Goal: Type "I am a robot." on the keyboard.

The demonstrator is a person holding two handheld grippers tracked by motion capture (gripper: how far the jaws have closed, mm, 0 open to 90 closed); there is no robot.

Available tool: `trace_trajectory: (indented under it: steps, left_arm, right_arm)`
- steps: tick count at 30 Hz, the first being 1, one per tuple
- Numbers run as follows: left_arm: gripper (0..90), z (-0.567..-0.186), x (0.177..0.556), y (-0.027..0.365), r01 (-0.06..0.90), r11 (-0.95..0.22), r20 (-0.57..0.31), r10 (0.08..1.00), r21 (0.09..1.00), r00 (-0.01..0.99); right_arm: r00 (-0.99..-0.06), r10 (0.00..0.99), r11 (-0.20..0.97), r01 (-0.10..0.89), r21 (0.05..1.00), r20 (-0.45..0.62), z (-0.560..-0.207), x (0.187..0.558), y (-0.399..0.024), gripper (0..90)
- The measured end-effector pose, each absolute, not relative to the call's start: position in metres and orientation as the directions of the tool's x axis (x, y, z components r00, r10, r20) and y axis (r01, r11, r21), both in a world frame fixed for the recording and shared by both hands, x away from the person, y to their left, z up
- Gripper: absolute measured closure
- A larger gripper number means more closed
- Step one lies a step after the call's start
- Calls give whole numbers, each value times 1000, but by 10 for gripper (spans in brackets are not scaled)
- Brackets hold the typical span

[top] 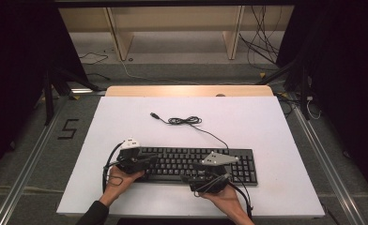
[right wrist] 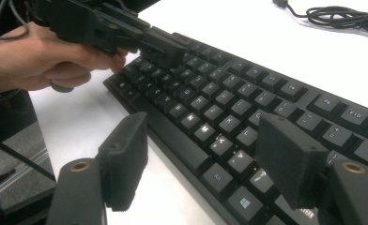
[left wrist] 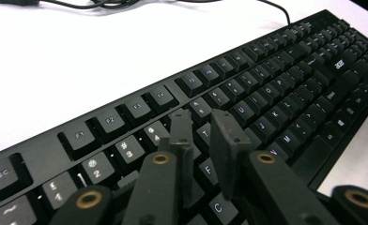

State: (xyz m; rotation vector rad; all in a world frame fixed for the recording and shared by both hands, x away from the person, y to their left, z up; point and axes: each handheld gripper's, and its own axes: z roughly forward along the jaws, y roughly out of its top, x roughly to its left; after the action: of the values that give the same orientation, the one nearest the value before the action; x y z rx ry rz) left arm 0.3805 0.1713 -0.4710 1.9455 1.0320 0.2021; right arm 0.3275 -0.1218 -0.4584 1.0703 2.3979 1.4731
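Fingers first: our left gripper (left wrist: 203, 140) has its fingers nearly together over the keys at the left end of the keyboard (top: 191, 164); our right gripper (right wrist: 201, 159) has its fingers wide apart above the front edge. The keyboard lies flat on the tabletop (top: 126, 117), its cable (top: 187, 121) unplugged; we judge nothing is lifted or plugged yet.

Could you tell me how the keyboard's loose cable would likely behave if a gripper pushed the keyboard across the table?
The cable looks thin and floppy, lying in a loose coil, so it would probably trail and drag rather than resist. The keyboard appears rigid and flat, so it should slide on the smooth white table without tipping.
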Motion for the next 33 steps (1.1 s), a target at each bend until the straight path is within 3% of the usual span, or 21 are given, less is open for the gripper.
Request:
trace_trajectory:
  steps: [9, 19, 33]
  left_arm:
    - [641, -467, 374, 177, 588, -227, -272, 721, 776, 637]
    - [470, -464, 364, 182, 585, -200, -290, 716, 786, 635]
    - [379, -462, 354, 190, 573, -168, -301, 715, 802, 631]
  right_arm:
    - [-731, 637, 276, 515, 812, 247, -458, 336, -119, 436]
    - [-715, 658, 292, 532, 795, 237, -461, 351, -113, 635]
    - [-682, 698, 310, 560, 768, 216, -469, 373, -105, 881]
